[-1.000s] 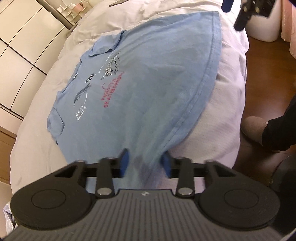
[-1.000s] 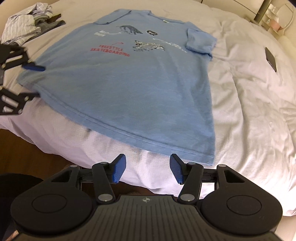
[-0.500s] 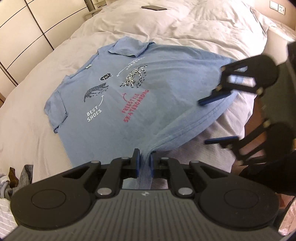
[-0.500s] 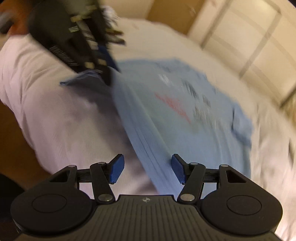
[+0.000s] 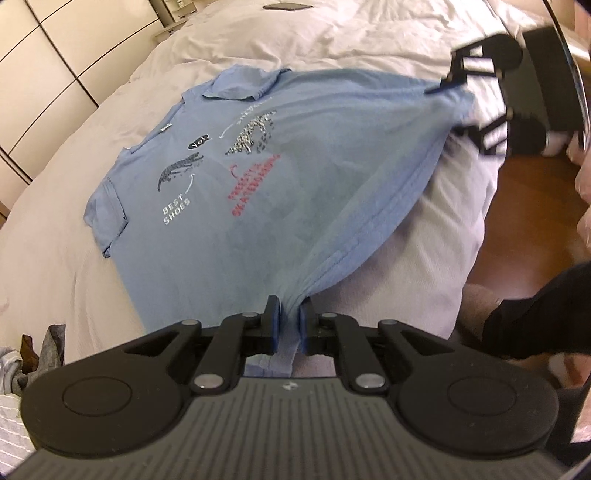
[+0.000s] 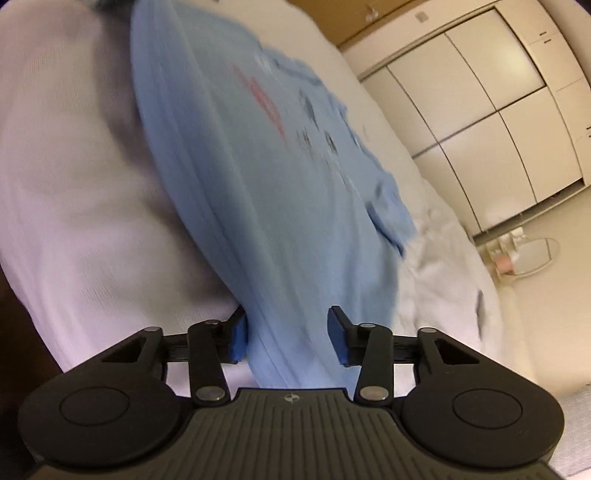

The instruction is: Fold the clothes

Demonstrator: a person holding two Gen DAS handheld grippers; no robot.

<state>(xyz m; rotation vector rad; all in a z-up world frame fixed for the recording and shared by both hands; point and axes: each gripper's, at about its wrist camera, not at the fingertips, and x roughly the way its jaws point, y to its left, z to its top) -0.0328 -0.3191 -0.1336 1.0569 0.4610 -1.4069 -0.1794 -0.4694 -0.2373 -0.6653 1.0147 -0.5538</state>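
A light blue T-shirt [image 5: 258, 206] with a printed front lies spread on a white duvet [image 5: 48, 229], its hem at the bed's edge. My left gripper [image 5: 290, 319] is shut on the near hem corner, and the cloth bunches between its blue pads. In the left wrist view my right gripper [image 5: 443, 110] sits at the far hem corner. The right wrist view is blurred: the right gripper [image 6: 288, 339] is open, and the T-shirt [image 6: 266, 192] hem runs between its fingers [image 6: 338, 338], which stand well apart.
A dark phone [image 5: 286, 6] lies far up the bed. A pile of clothes [image 5: 22, 365] sits at lower left. Wood floor [image 5: 524, 206], a slipper [image 5: 478, 299] and a person's dark-clothed leg [image 5: 539, 325] are beside the bed. Wardrobe doors [image 6: 480, 110] line the wall.
My left gripper has shut on the near hem corner and lifted it slightly. My right gripper swung round to the far hem corner, so the hem now runs between its open fingers.
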